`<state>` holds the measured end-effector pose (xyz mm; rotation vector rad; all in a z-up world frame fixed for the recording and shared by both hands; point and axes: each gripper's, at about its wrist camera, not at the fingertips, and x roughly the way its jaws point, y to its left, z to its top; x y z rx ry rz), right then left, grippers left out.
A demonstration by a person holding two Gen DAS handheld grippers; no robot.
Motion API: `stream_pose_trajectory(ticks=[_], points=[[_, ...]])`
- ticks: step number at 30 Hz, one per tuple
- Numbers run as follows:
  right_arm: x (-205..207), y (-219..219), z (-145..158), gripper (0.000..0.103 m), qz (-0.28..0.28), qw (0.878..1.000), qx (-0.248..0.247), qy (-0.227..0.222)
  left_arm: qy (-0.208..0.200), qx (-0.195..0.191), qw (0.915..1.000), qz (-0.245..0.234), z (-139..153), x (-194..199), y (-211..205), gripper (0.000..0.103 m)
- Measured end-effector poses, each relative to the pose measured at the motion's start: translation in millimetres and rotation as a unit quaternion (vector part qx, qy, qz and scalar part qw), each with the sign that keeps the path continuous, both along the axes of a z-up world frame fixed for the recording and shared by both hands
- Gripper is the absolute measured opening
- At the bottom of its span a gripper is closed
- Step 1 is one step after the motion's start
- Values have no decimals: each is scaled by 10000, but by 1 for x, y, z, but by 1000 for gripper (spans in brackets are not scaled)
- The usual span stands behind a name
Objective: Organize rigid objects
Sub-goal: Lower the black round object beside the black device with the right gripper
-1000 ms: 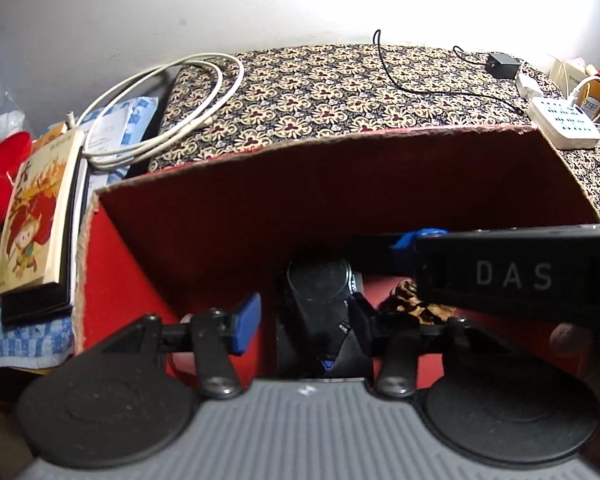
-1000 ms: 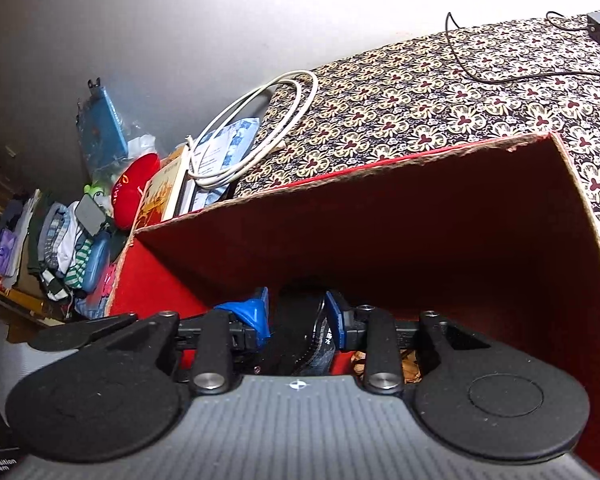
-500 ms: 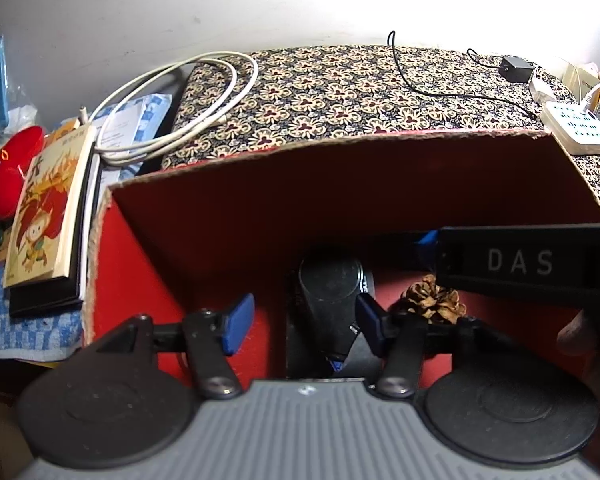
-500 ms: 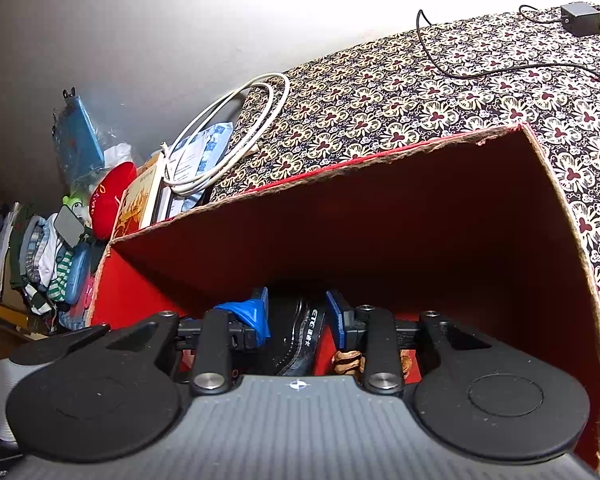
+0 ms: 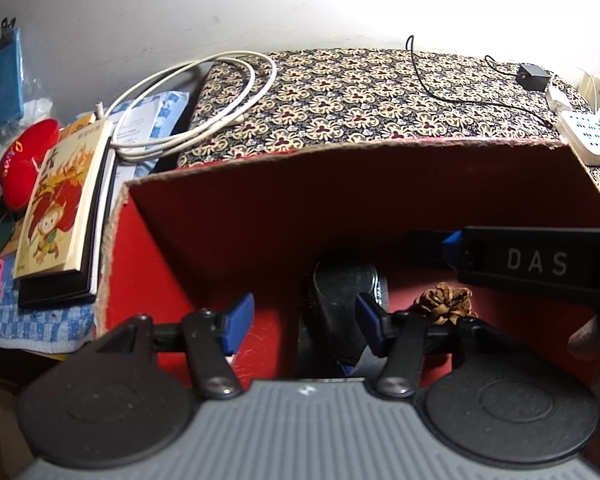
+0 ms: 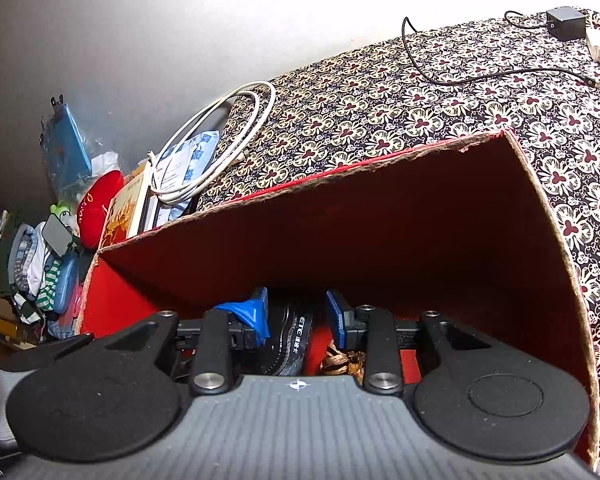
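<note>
Left wrist view: the left tongs (image 5: 305, 317) hang inside the red cardboard box (image 5: 236, 224), their blue pads spread apart with nothing pressed between them. Their opening widened a moment ago and the pads touch nothing now. Behind the right pad a black rounded device (image 5: 342, 300) stands on the box floor, free of both pads. Just to its right lies a brown pine cone (image 5: 446, 300). The right tongs' black body, lettered "DAS" (image 5: 540, 262), reaches in from the right, with a fingertip (image 5: 586, 338) below it. Outside the box on the left, an illustrated paperback book (image 5: 62, 208) lies on a dark stack, beside a red plush item (image 5: 22, 160), with a coiled white cable (image 5: 204, 92) behind. The floral patterned cloth surface (image 5: 360, 96) carries a black cord (image 5: 460, 92) and a white power strip (image 5: 590, 140).

Right wrist view: the right tongs (image 6: 296, 314) point down into the same box (image 6: 380, 220). The black device, lettered "ETC" on its edge (image 6: 290, 334), sits between the pads; the left pad seems to touch it, a gap shows at the right pad, so I cannot tell whether it is pinched. The pine cone (image 6: 342, 362) lies low beside it, on the box floor.
</note>
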<state>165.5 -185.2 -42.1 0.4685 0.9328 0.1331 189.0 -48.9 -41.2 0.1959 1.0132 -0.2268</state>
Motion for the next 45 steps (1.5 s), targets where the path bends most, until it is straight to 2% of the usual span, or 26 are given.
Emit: stream_pose_trajectory(ticks=[10,29,45], points=[[2,0,0,15,104,9999,40,-11,-56,93,9999,10,0,-2,-2,57],[-4,-1,4,15,-187,9994,-204,-202,-126,60,9998,-108,1,-4,-2,57],[-5,-1,4,15,-72,9996,-23,-266,-252,141,9996,51,2,-6,-1,58]])
